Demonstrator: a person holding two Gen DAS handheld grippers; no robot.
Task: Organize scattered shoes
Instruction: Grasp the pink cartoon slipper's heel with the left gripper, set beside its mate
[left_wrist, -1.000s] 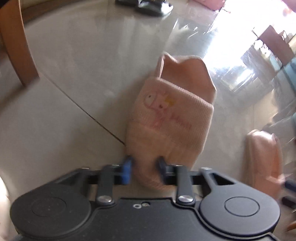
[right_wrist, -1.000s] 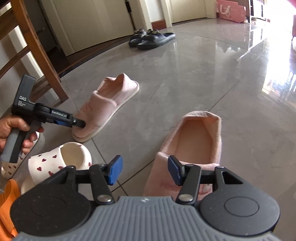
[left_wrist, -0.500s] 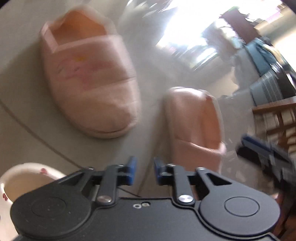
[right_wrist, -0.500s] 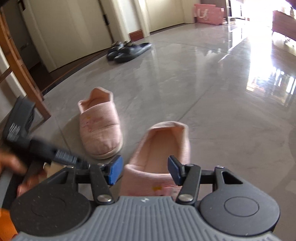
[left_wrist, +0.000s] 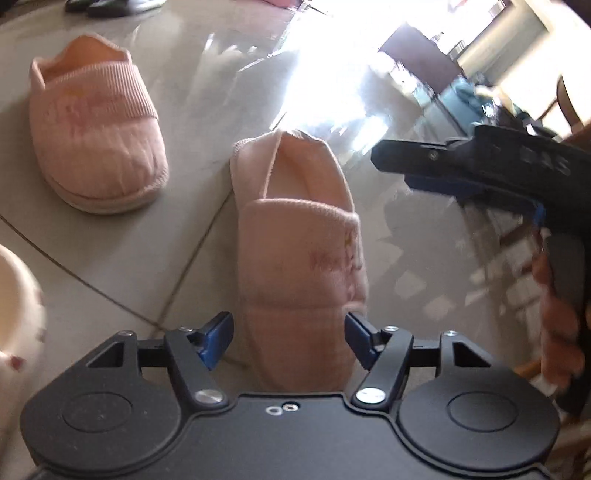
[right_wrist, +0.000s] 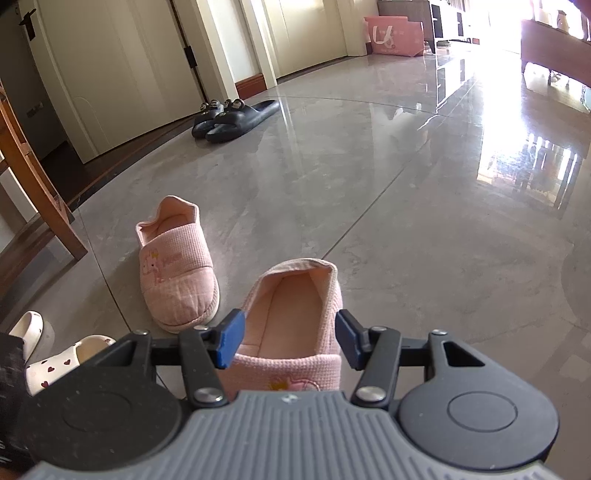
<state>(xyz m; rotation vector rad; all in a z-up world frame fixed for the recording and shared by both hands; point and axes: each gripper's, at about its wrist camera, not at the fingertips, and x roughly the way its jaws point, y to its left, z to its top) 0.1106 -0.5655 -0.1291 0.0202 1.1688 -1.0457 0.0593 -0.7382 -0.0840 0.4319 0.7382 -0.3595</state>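
Floor: glossy grey tile (right_wrist: 369, 206), strong window glare at right; shoes lie loose on it.
Near pink slipper: (left_wrist: 299, 266) flat on its sole, toe toward both cameras, heel opening facing away. Both wrist views have it dead ahead.
Far pink slipper: (right_wrist: 175, 273) its mate, just beside and to the left, apart from it, pointing roughly the same way but angled a little. Pair not yet squared up, by my reading.
Left gripper: (left_wrist: 288, 341) jaws opening, the near slipper's toe between the blue pads; a sliver of floor shows beside the left pad, so no squeeze. Likely widening to straddle the toe for a grab.
Right gripper: (right_wrist: 288, 338) jaws stand moderately wide, empty, pads level with the slipper's sides without touching. Seen from the left view it hovers above the floor to the slipper's right.
Person's hand: (left_wrist: 557, 302) wrapped on the right gripper's handle.
Black slides: (right_wrist: 232, 118) already side by side near the doors.
White heart-print clogs: (right_wrist: 55, 363) low left, loose, waiting.
Wooden chair leg: (right_wrist: 40, 195) left edge, near the far slipper.
Risk: soft knit toe may fold under a pinch.
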